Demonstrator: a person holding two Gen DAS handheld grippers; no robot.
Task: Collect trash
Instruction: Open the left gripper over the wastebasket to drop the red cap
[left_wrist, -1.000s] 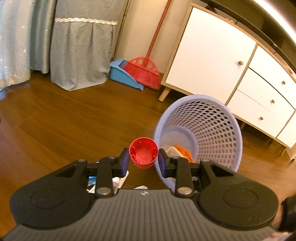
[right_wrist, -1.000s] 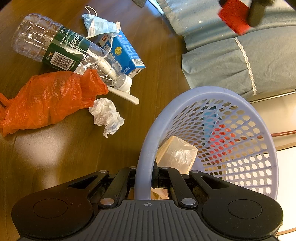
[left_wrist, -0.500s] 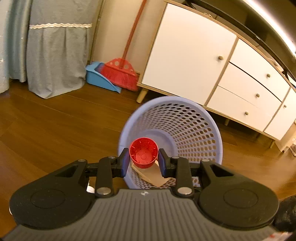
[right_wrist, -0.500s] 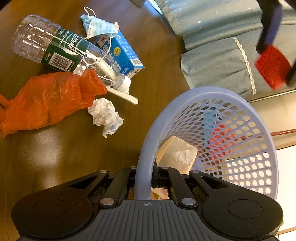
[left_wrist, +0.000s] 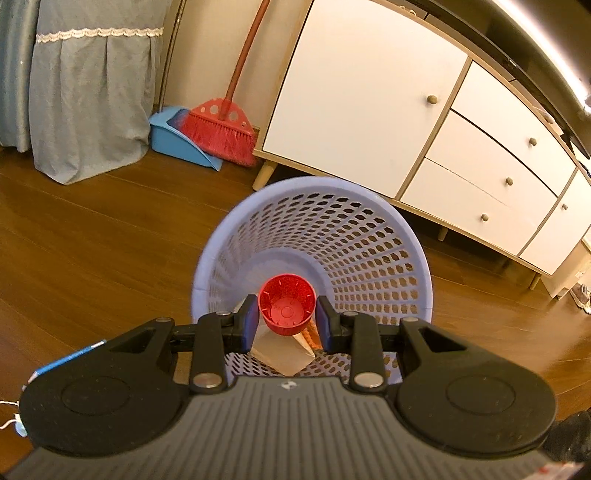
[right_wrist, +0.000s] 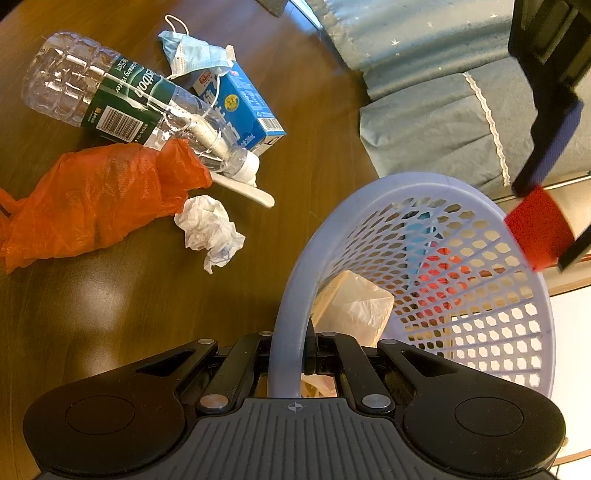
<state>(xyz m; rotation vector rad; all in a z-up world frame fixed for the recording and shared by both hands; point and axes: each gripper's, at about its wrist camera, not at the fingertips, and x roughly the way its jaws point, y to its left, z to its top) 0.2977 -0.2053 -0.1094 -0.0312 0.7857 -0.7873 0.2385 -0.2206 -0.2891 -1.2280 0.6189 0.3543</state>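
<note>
We hold the small red plastic cup (left_wrist: 286, 309) clamped in the left gripper (left_wrist: 285, 322), over the tilted lilac perforated plastic basket (right_wrist: 480, 295); right gripper (right_wrist: 291, 354) pinches its rim. Step: deposit. Next: open left jaws.

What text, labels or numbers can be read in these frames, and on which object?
"astbon", partly hidden: green label on the plastic bottle.
"Drinking Water": small print beside it.
Barcode on the bottle label: digits too small.
"32" in a yellow circle: blue carton.
Carton's other print: too blurred.
Left wrist view: no readable text.
</note>
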